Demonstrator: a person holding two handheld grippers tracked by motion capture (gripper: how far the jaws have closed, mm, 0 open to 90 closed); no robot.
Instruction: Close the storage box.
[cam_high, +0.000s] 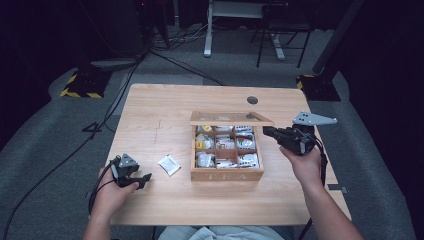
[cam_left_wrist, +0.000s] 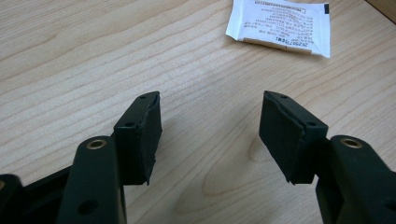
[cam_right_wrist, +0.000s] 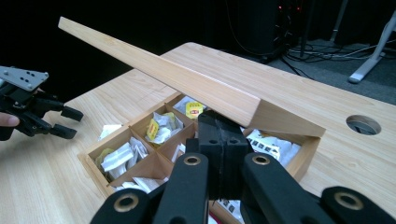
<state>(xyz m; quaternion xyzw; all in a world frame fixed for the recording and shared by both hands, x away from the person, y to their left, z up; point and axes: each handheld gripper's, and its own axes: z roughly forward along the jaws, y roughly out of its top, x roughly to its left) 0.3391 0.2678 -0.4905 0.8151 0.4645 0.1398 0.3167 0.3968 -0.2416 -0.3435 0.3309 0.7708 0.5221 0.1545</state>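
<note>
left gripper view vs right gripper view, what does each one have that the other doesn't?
Left gripper view alone: its own two jaws spread wide with bare wood between them, and a white sachet lying flat on the table ahead.

Right gripper view alone: its own jaws pressed together, the wooden tea box with packets in its compartments, its lid raised at a slant, a round hole in the tabletop, and the left gripper farther off, open.

Both: the same light wooden table.
</note>
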